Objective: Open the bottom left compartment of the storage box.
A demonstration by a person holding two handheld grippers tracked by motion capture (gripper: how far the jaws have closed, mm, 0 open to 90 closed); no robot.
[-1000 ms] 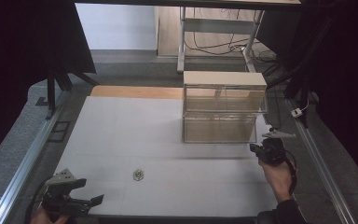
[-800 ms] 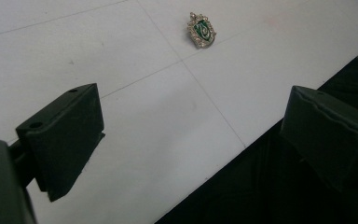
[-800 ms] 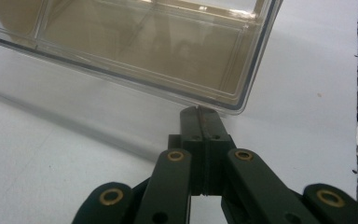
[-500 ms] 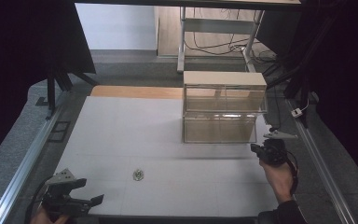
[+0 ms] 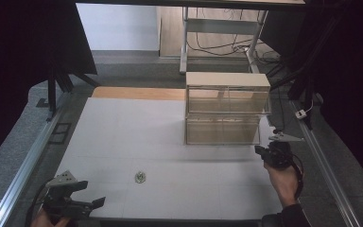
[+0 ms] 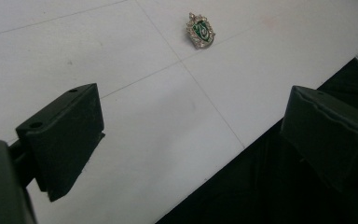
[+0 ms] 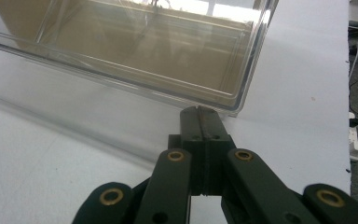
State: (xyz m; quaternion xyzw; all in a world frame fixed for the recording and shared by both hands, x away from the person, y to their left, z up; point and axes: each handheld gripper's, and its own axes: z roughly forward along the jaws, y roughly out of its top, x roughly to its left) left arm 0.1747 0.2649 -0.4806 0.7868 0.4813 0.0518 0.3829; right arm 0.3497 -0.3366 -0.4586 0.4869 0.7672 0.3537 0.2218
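A small green and silver brooch [image 5: 140,177] lies on the white table [image 5: 123,137], also seen in the left gripper view as the brooch [image 6: 200,31] ahead of my jaws. My left gripper [image 5: 87,197] is open at the table's near left corner, with nothing between its pads [image 6: 70,135]. A clear plastic drawer box [image 5: 224,111] with a beige top stands at the right. My right gripper [image 5: 261,150] is shut, empty, its tips [image 7: 203,122] close to the lower front corner of the drawer box [image 7: 158,56].
Aluminium rails [image 5: 23,165] run along both sides of the table. A wooden strip [image 5: 137,92] borders its far edge. Cables and a metal frame [image 5: 217,42] lie on the floor beyond. The table's near edge [image 6: 242,149] drops off beside my left gripper.
My right gripper has edged slightly nearer the drawer box's lower corner. The left gripper has barely shifted.
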